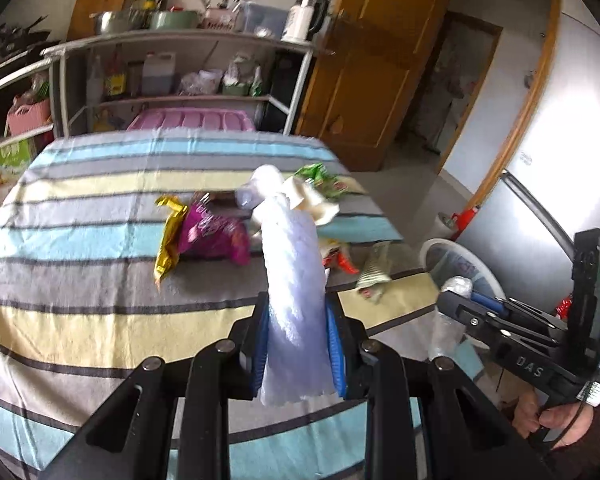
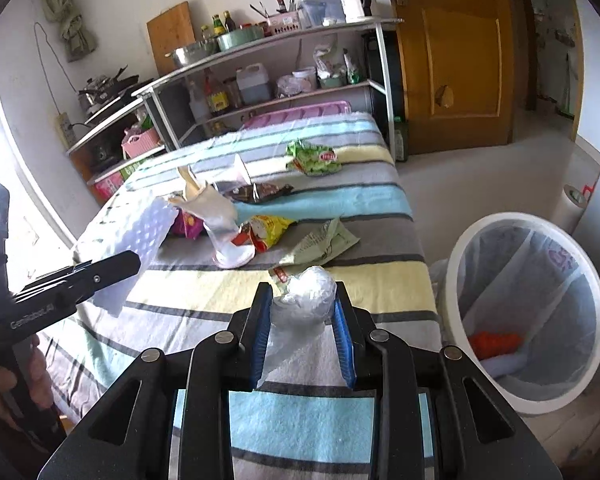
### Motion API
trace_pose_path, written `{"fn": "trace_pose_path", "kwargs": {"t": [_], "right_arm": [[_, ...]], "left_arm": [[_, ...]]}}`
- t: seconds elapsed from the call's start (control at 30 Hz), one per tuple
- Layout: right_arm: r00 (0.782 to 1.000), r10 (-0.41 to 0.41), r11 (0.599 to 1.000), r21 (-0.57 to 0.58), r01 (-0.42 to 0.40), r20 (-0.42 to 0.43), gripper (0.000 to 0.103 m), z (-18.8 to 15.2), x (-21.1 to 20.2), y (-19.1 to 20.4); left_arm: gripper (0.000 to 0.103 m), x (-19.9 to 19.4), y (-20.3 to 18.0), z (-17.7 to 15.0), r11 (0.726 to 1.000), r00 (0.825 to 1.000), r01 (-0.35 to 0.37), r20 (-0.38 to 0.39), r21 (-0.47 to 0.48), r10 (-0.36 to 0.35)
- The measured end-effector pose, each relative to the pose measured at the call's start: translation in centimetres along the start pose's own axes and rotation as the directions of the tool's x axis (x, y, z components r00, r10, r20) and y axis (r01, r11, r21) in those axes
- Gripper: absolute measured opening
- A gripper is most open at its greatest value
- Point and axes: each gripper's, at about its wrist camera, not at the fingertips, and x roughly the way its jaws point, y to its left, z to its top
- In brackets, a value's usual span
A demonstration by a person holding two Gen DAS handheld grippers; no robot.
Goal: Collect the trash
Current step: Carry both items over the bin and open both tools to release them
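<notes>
My left gripper (image 1: 296, 316) is shut on a white paper towel (image 1: 294, 280), held upright above the striped table (image 1: 100, 184); the same towel (image 2: 140, 240) shows at the left of the right wrist view. My right gripper (image 2: 302, 312) is shut on a crumpled clear plastic bag (image 2: 310, 292), seen also as the plastic bag (image 1: 456, 286) at the table's right edge. Loose trash lies mid-table: a magenta wrapper (image 1: 216, 234), a gold wrapper (image 1: 170, 240), a green packet (image 2: 312, 158), a yellow-red packet (image 2: 266, 232), a pale green wrapper (image 2: 320, 244) and a white carton (image 2: 220, 220).
A white bin (image 2: 528, 312) with a clear liner stands on the floor right of the table, with orange trash inside. Kitchen shelves (image 2: 260, 80) with bottles and bowls run behind the table. A wooden door (image 2: 452, 52) stands at the back right.
</notes>
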Motion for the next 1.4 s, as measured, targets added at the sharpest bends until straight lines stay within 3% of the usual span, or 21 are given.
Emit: {"fn": "trace_pose_path", "kwargs": {"t": [0.17,0.7,1.13,1.4], "right_arm": [[0.999,-0.012,1.000,0.012,0.011,0.043,0.030,0.2,-1.9,-0.5],[0.985,-0.143,0.985,0.114,0.132,0.097,0.030,0.2,-5.9,-6.4],[0.942,-0.331,0.927,0.204,0.313,0.058,0.030,-0.3,-7.0,-14.1],[0.909,-0.415,0.891,0.191,0.412,-0.022,0.030,-1.0,-4.9,-17.3]], "left_arm": [[0.027,-0.5,-2.0,0.5,0.998,0.999,0.038,0.019,0.043,-0.039],[0.027,3.2,-9.8,2.3,0.968,0.987,0.161,-0.036,0.193,-0.157],[0.027,8.5,-18.7,2.1,0.922,0.988,0.154,-0.082,0.355,-0.133],[0.028,11.3,-21.4,1.6,0.909,0.981,0.176,-0.140,0.378,-0.132]]}}
